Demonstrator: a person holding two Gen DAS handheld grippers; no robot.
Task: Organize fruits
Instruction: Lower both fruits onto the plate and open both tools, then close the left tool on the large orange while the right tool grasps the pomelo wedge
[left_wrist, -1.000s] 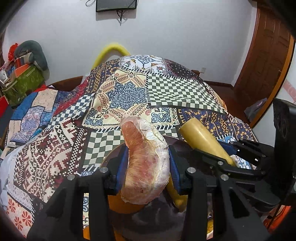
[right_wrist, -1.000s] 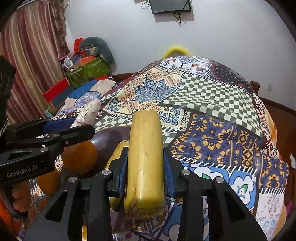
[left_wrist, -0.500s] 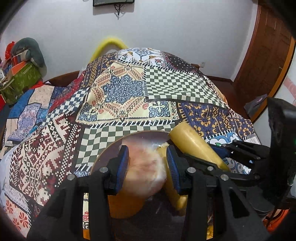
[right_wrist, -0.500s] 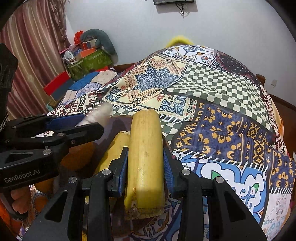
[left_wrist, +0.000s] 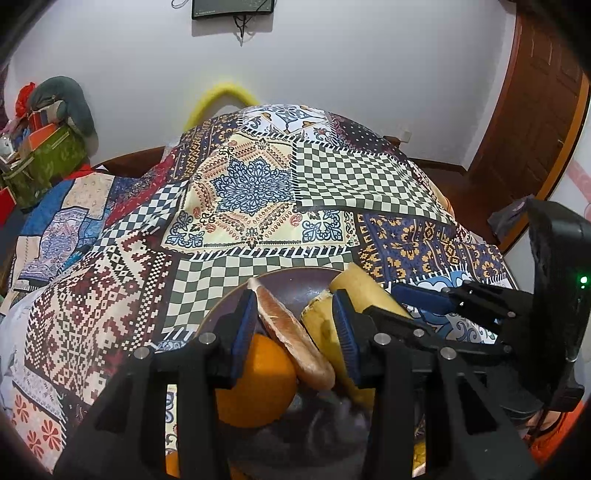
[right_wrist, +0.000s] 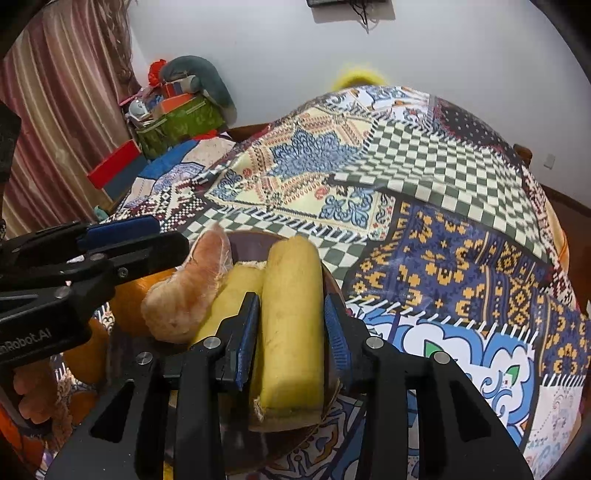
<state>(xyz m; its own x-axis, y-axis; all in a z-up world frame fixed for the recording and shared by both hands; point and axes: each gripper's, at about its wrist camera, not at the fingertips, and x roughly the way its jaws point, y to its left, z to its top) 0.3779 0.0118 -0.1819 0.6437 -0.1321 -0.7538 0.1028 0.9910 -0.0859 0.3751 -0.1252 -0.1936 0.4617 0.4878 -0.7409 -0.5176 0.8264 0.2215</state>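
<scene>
A dark round bowl (left_wrist: 295, 284) sits on a patchwork cloth and shows in the right wrist view too (right_wrist: 255, 243). My left gripper (left_wrist: 295, 328) is open over it; a pink peeled fruit wedge (left_wrist: 291, 339) lies free between its fingers, leaning on an orange (left_wrist: 255, 384). The wedge (right_wrist: 188, 291) also shows in the right wrist view. My right gripper (right_wrist: 291, 332) is open with small gaps around a yellow fruit piece (right_wrist: 291, 321) resting on the bowl's right rim. A second yellow piece (right_wrist: 236, 295) lies beside it.
The patchwork cloth (left_wrist: 258, 192) covers the whole surface. More oranges (right_wrist: 85, 354) lie to the left of the bowl. A green box with clutter (right_wrist: 177, 122) stands at the far left by a curtain. A wooden door (left_wrist: 535, 110) is at the right.
Both grippers lowered into the bowl. The left jaws opened and let go of the pink wedge, which now leans on the orange. The right jaws opened slightly around the yellow piece.
</scene>
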